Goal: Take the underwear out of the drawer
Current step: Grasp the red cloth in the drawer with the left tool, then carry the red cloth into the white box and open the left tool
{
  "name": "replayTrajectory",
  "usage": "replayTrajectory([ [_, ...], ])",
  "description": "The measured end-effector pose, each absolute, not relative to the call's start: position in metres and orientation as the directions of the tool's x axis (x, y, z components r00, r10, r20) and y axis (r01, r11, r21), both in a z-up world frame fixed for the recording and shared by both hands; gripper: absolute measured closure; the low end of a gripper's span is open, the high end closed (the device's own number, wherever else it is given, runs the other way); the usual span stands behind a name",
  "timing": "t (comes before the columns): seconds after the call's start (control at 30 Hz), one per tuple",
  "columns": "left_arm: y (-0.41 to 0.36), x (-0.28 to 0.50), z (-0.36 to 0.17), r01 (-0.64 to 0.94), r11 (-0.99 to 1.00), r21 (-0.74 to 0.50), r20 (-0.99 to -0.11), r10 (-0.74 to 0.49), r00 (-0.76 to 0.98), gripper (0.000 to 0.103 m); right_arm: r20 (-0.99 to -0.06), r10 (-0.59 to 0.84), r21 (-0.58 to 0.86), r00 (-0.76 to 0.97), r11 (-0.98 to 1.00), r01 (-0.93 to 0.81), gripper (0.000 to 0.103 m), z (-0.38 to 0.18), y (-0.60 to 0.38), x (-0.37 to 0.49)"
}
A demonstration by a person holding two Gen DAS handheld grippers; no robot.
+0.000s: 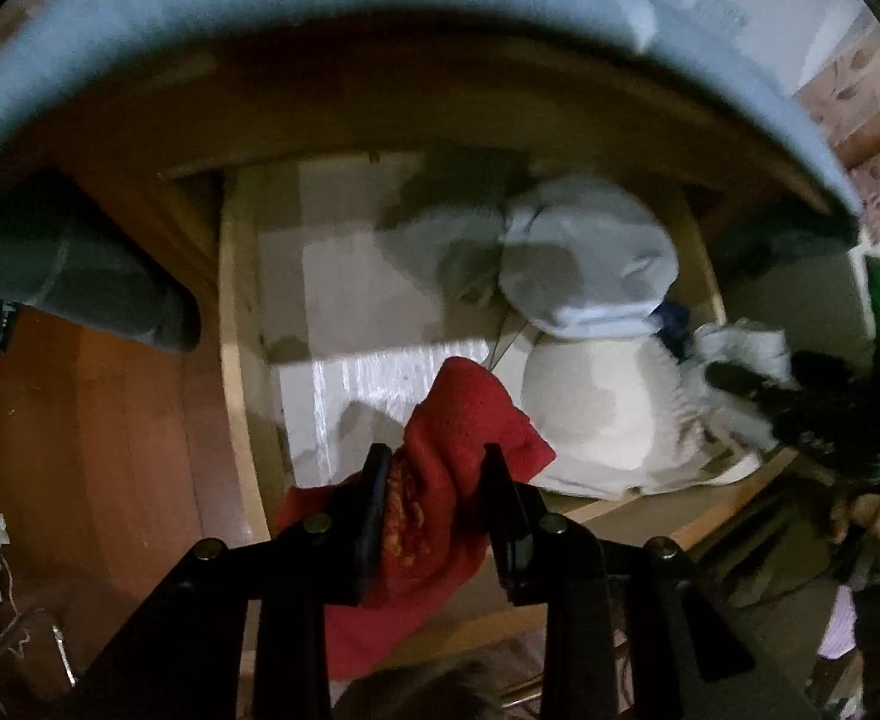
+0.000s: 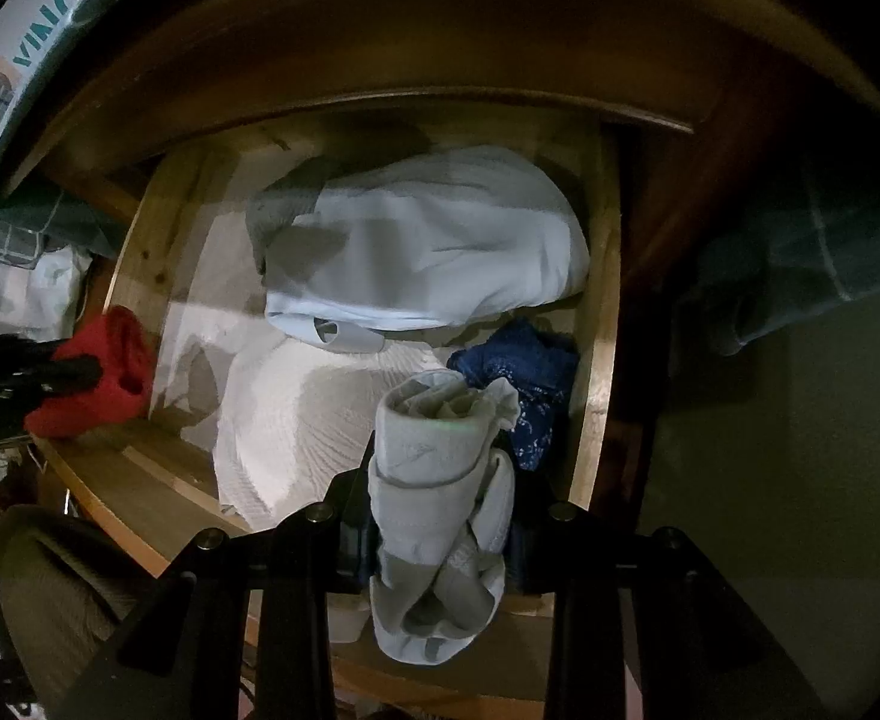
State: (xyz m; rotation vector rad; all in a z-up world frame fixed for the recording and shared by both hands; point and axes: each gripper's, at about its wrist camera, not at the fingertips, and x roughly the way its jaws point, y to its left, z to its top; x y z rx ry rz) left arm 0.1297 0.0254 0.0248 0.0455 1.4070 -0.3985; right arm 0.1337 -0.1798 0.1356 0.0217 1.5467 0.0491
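Observation:
My left gripper (image 1: 437,474) is shut on a red piece of underwear (image 1: 458,426), held above the front left of the open wooden drawer (image 1: 233,324). In the right wrist view the same red underwear (image 2: 101,378) shows at the left over the drawer's front rail. My right gripper (image 2: 440,480) is shut on a rolled pale grey piece of underwear (image 2: 440,468), above the drawer's front right. Inside the drawer lie a light blue bundle (image 2: 428,246), a white ribbed garment (image 2: 296,420) and a dark blue patterned piece (image 2: 524,378).
A thick wooden top with a pale blue mattress edge (image 1: 320,6) overhangs the drawer's back. A brown wooden floor (image 1: 110,420) lies to the left. Dark cloth (image 2: 800,276) hangs at the right of the drawer, and grey cloth (image 1: 80,276) at the left.

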Motion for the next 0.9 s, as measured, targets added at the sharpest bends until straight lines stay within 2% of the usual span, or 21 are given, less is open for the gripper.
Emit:
replayTrajectory([
  [0.47,0.034,0.106,0.131,0.31,0.926,-0.217,-0.891,-0.317,0.324,0.073,-0.999,0.033,0.032,0.027,0.999,-0.016,0.073,0.136,-0.179,0.134],
  [0.67,0.041,0.11,0.227,0.334,0.917,-0.218,-0.799,-0.364,0.479,0.073,-0.999,0.037,0.037,0.03,0.999,-0.016,0.073,0.136,-0.18,0.133],
  [0.9,0.029,0.141,0.318,0.342,0.931,-0.13,-0.688,-0.333,0.644,0.073,-0.998,0.05,0.05,0.033,0.999,-0.01,0.073,0.136,-0.182,0.133],
])
